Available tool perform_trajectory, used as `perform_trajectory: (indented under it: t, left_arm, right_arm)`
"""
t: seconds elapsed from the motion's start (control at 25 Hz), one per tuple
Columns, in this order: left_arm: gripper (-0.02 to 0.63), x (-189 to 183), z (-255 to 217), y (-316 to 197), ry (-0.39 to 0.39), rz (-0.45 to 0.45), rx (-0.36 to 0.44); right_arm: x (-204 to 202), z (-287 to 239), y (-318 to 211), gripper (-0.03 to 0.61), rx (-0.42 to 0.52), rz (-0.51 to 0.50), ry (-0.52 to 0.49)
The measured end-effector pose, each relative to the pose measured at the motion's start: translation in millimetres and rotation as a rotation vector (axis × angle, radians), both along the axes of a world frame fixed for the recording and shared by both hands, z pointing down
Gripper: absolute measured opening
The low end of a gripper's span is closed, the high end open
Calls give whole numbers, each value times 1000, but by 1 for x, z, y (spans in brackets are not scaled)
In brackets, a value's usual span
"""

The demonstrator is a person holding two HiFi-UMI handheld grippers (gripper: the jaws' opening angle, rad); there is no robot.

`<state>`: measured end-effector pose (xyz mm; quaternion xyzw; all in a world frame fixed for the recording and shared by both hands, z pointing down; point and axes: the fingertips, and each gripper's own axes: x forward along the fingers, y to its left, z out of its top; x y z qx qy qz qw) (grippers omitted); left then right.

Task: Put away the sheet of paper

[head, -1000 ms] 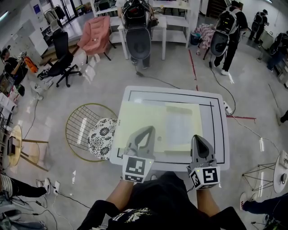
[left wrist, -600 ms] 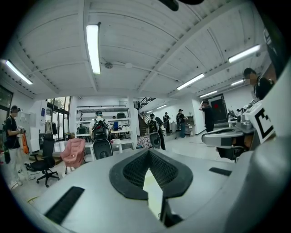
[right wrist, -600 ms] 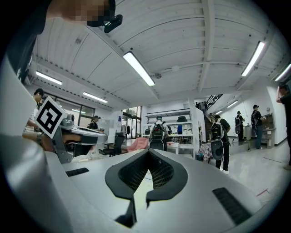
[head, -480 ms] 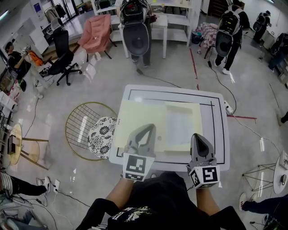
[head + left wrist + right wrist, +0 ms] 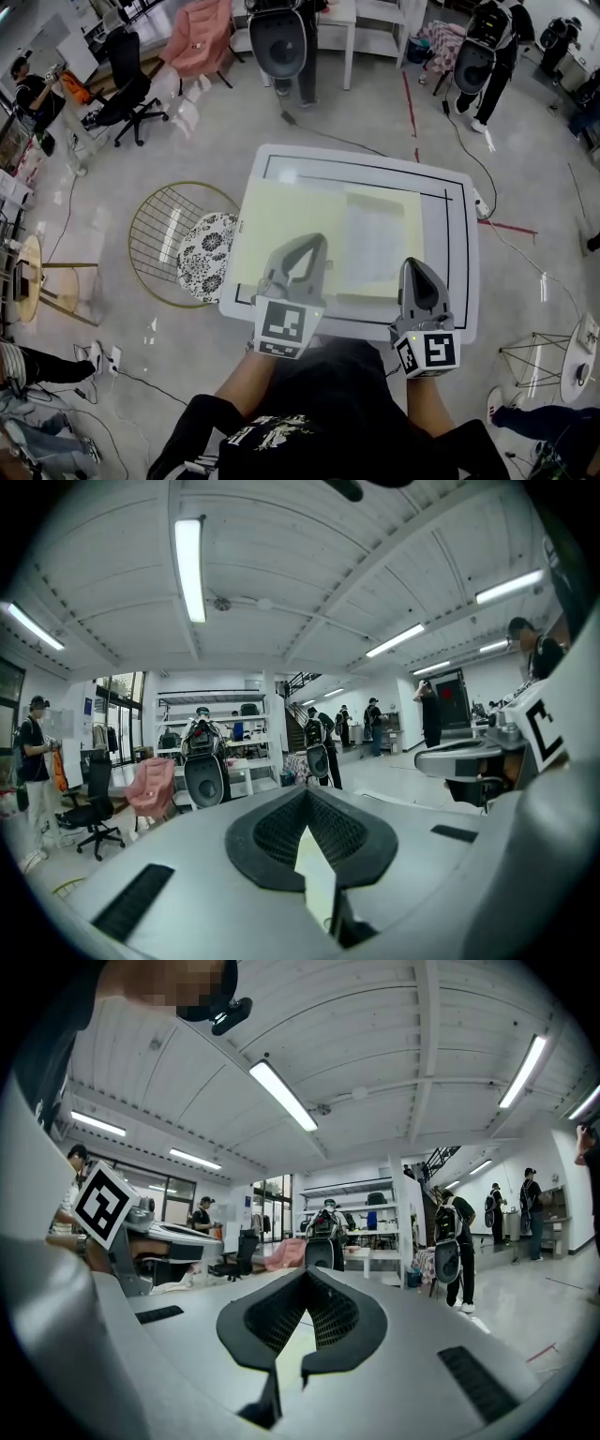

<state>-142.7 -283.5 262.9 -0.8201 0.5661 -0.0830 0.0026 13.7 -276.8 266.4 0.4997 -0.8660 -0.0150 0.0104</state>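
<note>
At 9 o'clock off the bench (image 5: 464,281) stands a wire chair (image 5: 178,248), clear of the work. At the bench's 6 o'clock edge the left gripper (image 5: 309,253) hovers over a pale yellow mat (image 5: 277,216), its jaws pressed together on nothing. The paper (image 5: 375,234) lies flat on the mat's 3 o'clock half, between the two grippers and just beyond their tips. The right gripper (image 5: 415,277) hangs at 5 o'clock, likewise closed and empty.

The risk is likely in the pickup. A flat sheet gives no edge to bite, so jaws coming down on it may crease it, drag the mat along or push the paper toward the bench's 12 o'clock rim. Neither gripper can take it until its jaws open.

Only the head view shows the paper, mat and bench. The left gripper view and right gripper view look out level across the room at shelves and people, with no paper in them — but they show each set of tips meeting, left gripper (image 5: 305,797) and right gripper (image 5: 305,1277).
</note>
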Motion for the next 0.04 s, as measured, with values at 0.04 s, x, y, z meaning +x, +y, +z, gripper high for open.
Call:
perform_trajectory:
  t: [0.04]
  left_arm:
    - [2, 1, 2, -2, -2, 1, -3]
  right_arm:
    - [0, 2, -2, -9, -3, 0, -1]
